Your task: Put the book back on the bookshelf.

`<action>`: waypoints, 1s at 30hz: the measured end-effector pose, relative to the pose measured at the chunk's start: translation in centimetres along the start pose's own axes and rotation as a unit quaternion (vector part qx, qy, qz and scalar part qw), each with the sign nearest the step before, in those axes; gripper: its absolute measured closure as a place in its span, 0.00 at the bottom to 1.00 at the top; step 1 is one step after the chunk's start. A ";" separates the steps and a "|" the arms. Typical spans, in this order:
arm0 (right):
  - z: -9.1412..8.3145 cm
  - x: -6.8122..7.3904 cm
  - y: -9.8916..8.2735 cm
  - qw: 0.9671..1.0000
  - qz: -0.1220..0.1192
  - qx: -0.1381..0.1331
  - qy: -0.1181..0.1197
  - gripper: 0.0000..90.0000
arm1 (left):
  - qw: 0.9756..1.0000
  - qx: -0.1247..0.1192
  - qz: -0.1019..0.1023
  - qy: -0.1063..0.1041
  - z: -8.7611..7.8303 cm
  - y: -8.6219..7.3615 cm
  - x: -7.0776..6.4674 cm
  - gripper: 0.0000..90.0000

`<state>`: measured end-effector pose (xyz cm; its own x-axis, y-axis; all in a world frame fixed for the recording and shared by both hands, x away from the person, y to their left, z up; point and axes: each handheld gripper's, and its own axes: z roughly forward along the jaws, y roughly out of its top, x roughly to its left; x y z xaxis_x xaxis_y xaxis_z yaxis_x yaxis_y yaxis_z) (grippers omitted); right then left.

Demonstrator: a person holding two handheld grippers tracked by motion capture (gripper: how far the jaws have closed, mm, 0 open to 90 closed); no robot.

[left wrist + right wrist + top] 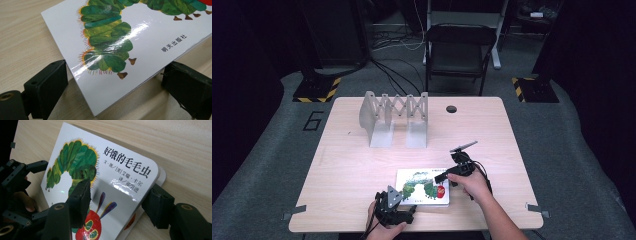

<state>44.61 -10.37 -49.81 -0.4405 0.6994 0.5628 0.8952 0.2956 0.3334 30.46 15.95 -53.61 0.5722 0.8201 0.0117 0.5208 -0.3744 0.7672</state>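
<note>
1. The picture book [422, 187] lies flat near the front edge of the table [352, 165].
2. The left gripper [404, 216] stands wide, its jaws straddling the book's near corner without pressing on it.
3. The right gripper [443, 176] has one jaw over the cover and one under the book's edge; I cannot tell whether they press.
4. A grey folding rack [394, 117] stands well behind the book, apart from it.
5. A black chair [459, 50] stands on the floor beyond the table.

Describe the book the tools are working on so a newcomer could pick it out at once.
On the wooden table, look at the near edge, well in front of the grey folding metal rack. The book lies flat between the left tool and the right tool. It is the one glossy white thing there, with a green caterpillar, a red head and Chinese lettering on its cover.
</note>
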 end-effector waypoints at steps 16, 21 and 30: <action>0.0 0.2 0.3 1.000 -0.007 0.019 -0.005 0.50 | 1.000 -0.002 -0.004 -0.001 0.0 0.0 0.0 0.07; 0.0 0.3 0.4 1.000 -0.005 0.025 -0.006 0.50 | 1.000 -0.001 0.001 0.000 0.0 0.0 0.1 0.07; -0.2 0.3 0.5 1.000 -0.005 0.025 -0.006 0.52 | 1.000 -0.002 -0.004 -0.002 0.0 0.0 0.0 0.07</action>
<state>44.93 -10.12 -49.34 -0.4487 0.7039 0.5506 0.8933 0.3347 0.3000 30.48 15.96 -53.67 0.5702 0.8215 0.0030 0.5226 -0.3655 0.7702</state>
